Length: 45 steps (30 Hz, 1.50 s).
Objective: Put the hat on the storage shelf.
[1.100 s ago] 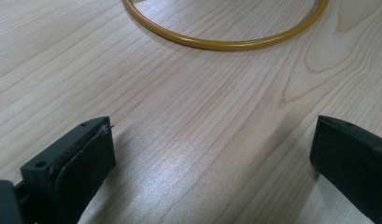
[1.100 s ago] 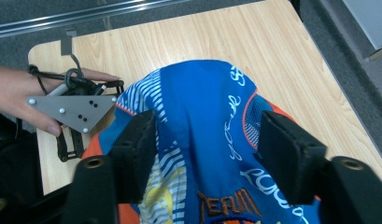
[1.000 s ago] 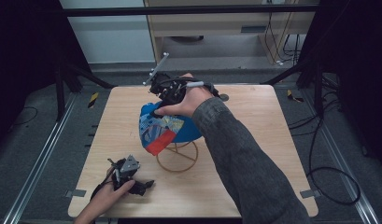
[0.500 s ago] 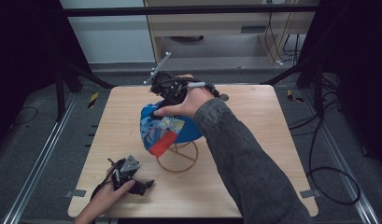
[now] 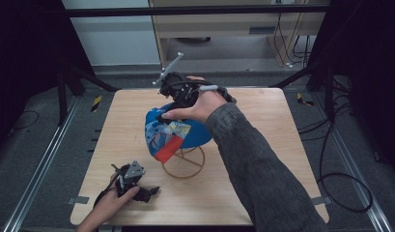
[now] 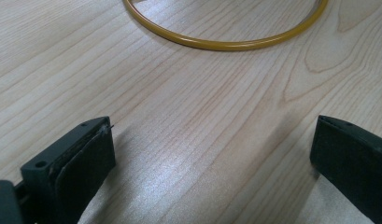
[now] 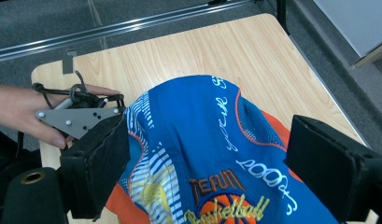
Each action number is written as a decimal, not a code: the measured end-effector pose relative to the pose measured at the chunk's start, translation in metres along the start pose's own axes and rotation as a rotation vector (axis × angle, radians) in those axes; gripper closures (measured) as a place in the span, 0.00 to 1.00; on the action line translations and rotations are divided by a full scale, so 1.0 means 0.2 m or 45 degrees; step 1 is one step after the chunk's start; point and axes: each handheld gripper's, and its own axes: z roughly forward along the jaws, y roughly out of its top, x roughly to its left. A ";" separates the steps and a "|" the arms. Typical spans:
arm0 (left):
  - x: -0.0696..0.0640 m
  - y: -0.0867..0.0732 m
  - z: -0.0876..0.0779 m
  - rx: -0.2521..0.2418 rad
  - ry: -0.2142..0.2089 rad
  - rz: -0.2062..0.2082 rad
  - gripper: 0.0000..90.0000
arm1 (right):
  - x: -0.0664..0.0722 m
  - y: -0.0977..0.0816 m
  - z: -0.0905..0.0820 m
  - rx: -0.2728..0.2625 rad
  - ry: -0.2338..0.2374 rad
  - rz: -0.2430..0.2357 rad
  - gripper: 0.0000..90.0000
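A blue cap (image 5: 185, 130) with striped panels, an orange brim and basketball embroidery (image 7: 216, 154) sits on a gold wire stand (image 5: 184, 164) in the middle of the wooden table (image 5: 262, 145). My right gripper (image 5: 173, 104) hovers over the cap's far side, held by a hand in a grey sleeve. Its jaws are open (image 7: 209, 135), with the cap's crown below and between them, not clamped. My left gripper (image 5: 148, 192) rests low on the table at the front left, open (image 6: 212, 135), with bare wood between its jaws. The stand's yellow base ring (image 6: 226, 44) lies just ahead of it.
The left hand with its gripper's grey plate (image 7: 76, 119) shows beyond the cap in the right gripper view. Metal rails (image 5: 35, 169) run along the table's sides. A shelf unit (image 5: 233, 29) and cables (image 5: 340, 159) lie on the floor past the far and right edges.
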 end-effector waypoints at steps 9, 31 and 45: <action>0.00 0.00 0.00 -0.001 -0.001 -0.001 0.00 | -0.01 -0.05 -0.06 -0.055 -0.025 0.033 0.13; 0.00 0.00 0.00 0.000 -0.001 0.001 0.00 | -0.03 -0.20 -0.22 -0.177 -0.118 0.085 0.06; 0.00 0.00 0.00 0.001 -0.002 0.003 0.00 | -0.08 -0.34 -0.35 -0.289 -0.220 0.186 0.05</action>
